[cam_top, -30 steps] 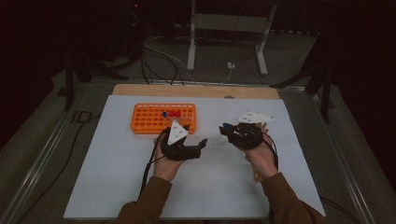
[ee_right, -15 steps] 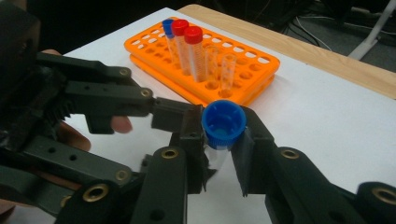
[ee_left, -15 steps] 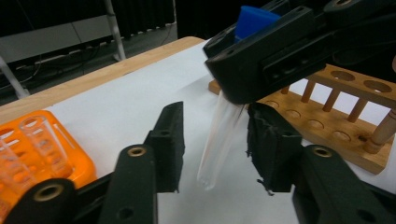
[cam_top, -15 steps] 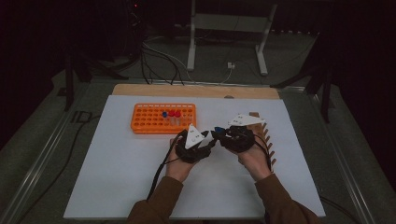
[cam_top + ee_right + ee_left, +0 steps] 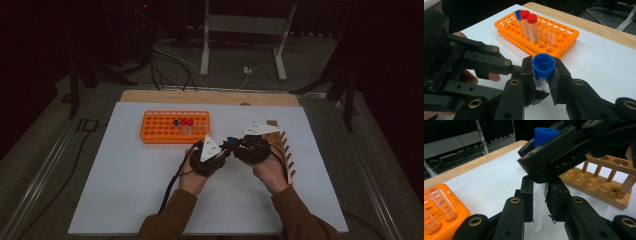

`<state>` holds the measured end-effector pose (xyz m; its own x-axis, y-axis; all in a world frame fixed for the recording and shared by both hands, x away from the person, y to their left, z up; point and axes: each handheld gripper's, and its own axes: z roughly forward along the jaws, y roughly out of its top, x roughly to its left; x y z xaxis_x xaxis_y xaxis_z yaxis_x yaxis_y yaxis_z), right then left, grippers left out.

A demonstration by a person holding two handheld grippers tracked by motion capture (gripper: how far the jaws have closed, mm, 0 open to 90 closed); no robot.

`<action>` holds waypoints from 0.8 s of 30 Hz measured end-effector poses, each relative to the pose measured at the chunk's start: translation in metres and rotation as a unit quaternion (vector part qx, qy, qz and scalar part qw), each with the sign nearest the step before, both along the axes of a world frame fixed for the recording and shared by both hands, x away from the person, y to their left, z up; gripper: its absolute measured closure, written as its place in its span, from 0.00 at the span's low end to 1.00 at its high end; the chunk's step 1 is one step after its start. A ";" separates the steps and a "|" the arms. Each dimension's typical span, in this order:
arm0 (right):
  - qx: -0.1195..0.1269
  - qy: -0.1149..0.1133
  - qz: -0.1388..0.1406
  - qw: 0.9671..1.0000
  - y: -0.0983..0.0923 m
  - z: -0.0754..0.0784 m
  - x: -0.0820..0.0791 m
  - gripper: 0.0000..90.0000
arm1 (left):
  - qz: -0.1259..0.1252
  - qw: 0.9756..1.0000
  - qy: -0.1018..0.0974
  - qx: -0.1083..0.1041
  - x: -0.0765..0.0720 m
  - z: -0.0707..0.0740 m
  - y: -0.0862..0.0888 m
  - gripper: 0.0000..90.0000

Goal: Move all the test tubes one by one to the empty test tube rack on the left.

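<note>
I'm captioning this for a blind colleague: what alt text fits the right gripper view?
The right gripper holds a clear tube with a blue cap, which the left gripper meets from the left. Behind, on the white table, an orange rack holds capped and open tubes.

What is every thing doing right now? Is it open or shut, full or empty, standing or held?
Blue-capped tube: capped, clear, gripped by both grippers above the table.
Left gripper: just closed, shut on the tube's lower body.
Right gripper: shut on the tube just under the cap.
Orange rack: mostly empty holes; a few tubes standing upright.
Red-capped tubes: capped, upright in the orange rack.
Uncapped tubes: open, upright.
Wooden rack: empty holes.
</note>
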<state>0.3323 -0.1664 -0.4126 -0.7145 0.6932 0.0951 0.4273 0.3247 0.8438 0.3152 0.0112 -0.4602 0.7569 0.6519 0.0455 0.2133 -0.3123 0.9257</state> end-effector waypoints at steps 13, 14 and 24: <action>0.034 -0.022 -0.027 0.999 -0.015 0.005 -0.001 0.29 | 0.020 1.000 0.011 -0.005 0.006 0.000 0.010 0.87; 0.035 -0.023 -0.032 0.999 -0.016 0.004 -0.001 0.25 | 0.023 1.000 0.013 -0.010 0.006 0.000 0.011 0.87; 0.023 -0.024 -0.046 0.998 -0.025 -0.003 -0.002 0.05 | 0.053 0.998 0.028 -0.035 0.011 0.000 0.032 0.86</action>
<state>0.3300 -0.1915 -0.4161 -0.6531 0.7512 0.0951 0.4120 0.2471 0.8770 0.3259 0.0434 -0.4606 0.6833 0.7289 -0.0427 0.2939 -0.2210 0.9300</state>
